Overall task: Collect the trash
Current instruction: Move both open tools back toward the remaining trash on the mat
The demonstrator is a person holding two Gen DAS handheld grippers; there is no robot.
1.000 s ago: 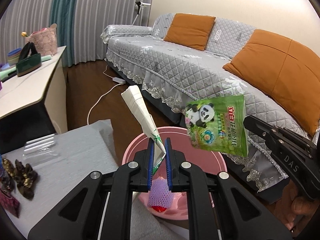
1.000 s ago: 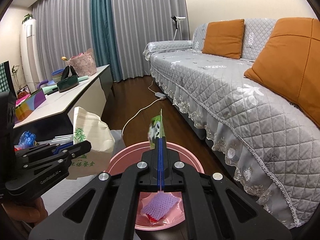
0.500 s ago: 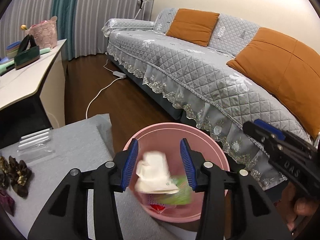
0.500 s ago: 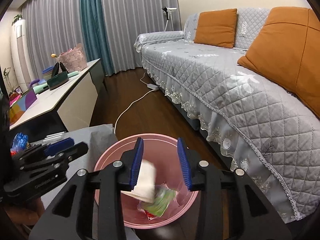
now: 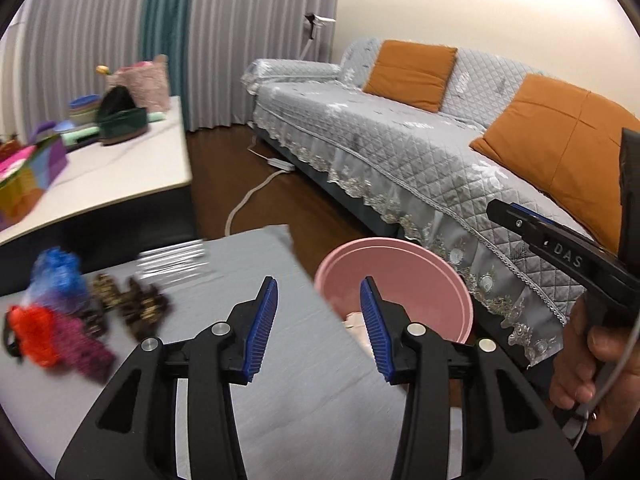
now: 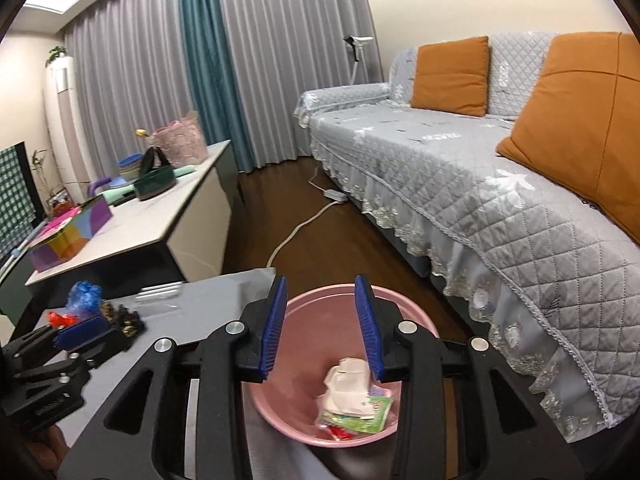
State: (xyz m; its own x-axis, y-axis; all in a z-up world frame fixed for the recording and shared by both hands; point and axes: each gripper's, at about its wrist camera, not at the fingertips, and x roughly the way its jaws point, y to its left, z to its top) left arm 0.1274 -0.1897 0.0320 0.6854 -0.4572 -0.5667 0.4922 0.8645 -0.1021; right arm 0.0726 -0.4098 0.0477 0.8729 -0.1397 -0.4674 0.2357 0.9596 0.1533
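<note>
The pink bin [image 6: 340, 364] stands on the dark wood floor just off the corner of the grey-covered table [image 5: 248, 360], and the trash lies in its bottom: a crumpled white paper bag [image 6: 346, 386] on top of a green snack packet [image 6: 370, 414], with a scrap of red wrapper [image 6: 340, 434] showing at about 6 o'clock of the pile. The white bag's long axis runs roughly from 1 o'clock to 7 o'clock in the right wrist view; the green packet lies flat, its long side slanting toward 4 o'clock.

The right gripper [image 6: 322, 322] hangs directly above the bin with its blue pads spread wide and nothing between them; the pile sits just below and slightly toward 5 o'clock of the gap. The left gripper [image 5: 318, 326] is likewise wide open and empty, over the table's edge, with the bin at about 2 o'clock of it and only a pale sliver of the trash visible behind its right finger.

On the table at 9 o'clock of the left gripper lie further pieces: a blue mesh puff [image 5: 60, 276], a red and purple bundle [image 5: 52, 338] and dark brown gold-flecked wrappers [image 5: 132, 306], blurred, plus a clear plastic sleeve [image 5: 176, 262] near the far edge.

The bin's rim comes close to the table corner on one side and to the lace skirt of the grey quilted sofa [image 5: 400, 152] on the other. Beyond, at 12 o'clock, open floor runs between the sofa and a white low cabinet [image 6: 160, 220], crossed by a white power cord [image 6: 304, 224].
</note>
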